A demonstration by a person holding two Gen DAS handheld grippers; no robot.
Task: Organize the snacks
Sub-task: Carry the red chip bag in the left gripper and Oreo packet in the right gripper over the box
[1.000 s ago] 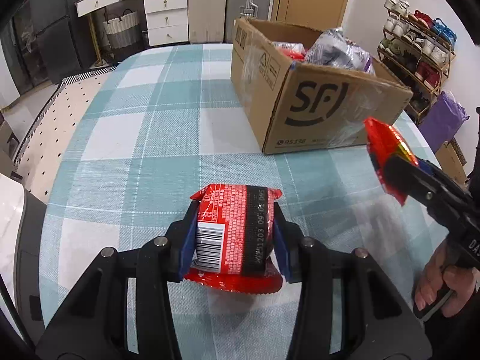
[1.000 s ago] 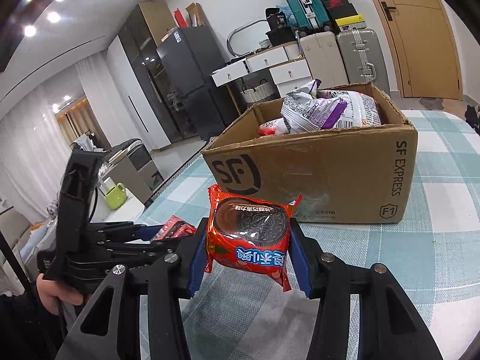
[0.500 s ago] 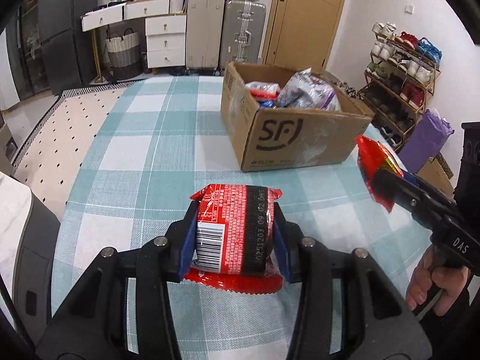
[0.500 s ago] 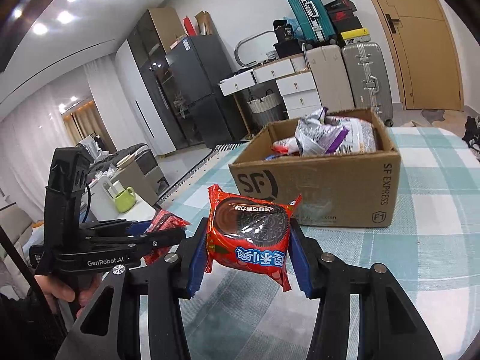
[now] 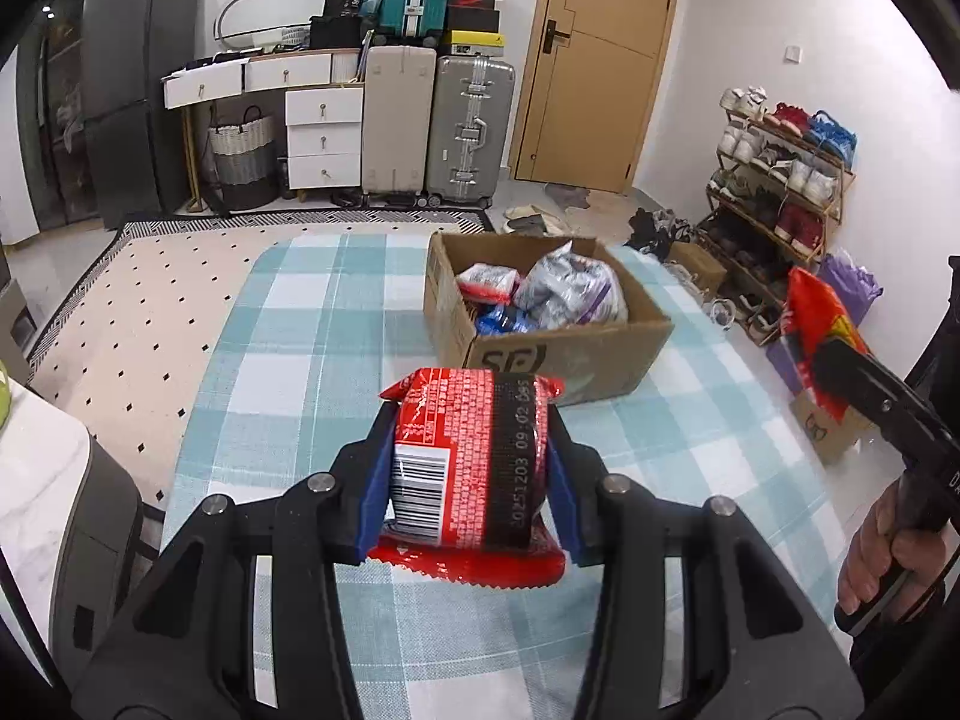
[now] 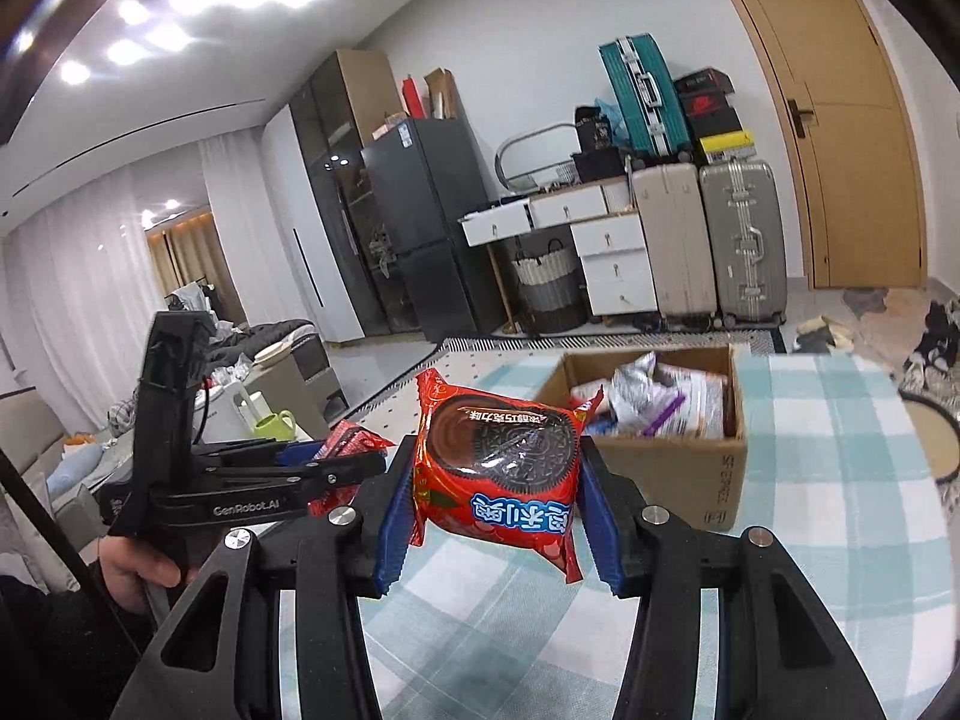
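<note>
Left gripper [image 5: 469, 468] held above the checked desk [image 5: 288, 324], jaws narrowed on a red packet [image 5: 474, 456] turned barcode side up, its lower crimped edge partly hidden behind the blue pads. Right gripper [image 6: 495, 480] likewise raised over the desk, jaws clamped on a cookie packet [image 6: 501, 468] printed with a dark sandwich biscuit, blue lettering upside down and hard to read. Seen from the left wrist view, only one red corner of that cookie packet sticking out past a black finger at the right edge, the rest cut off. Beyond both grippers, well apart, an open cardboard box [image 5: 570, 354] standing on the desk, holding a silvery-purple bag [image 5: 570, 294], a red-and-white pack [image 5: 487, 283] and something blue mostly buried under them. Box logo partly blocked by the red packet in the left wrist view. Person's left hand [image 6: 141, 570] low at the frame edge, half hidden behind the gripper handle. Far off, suitcases [image 5: 471, 132] and a shoe rack [image 5: 780, 180], shoes too small to make out singly
</note>
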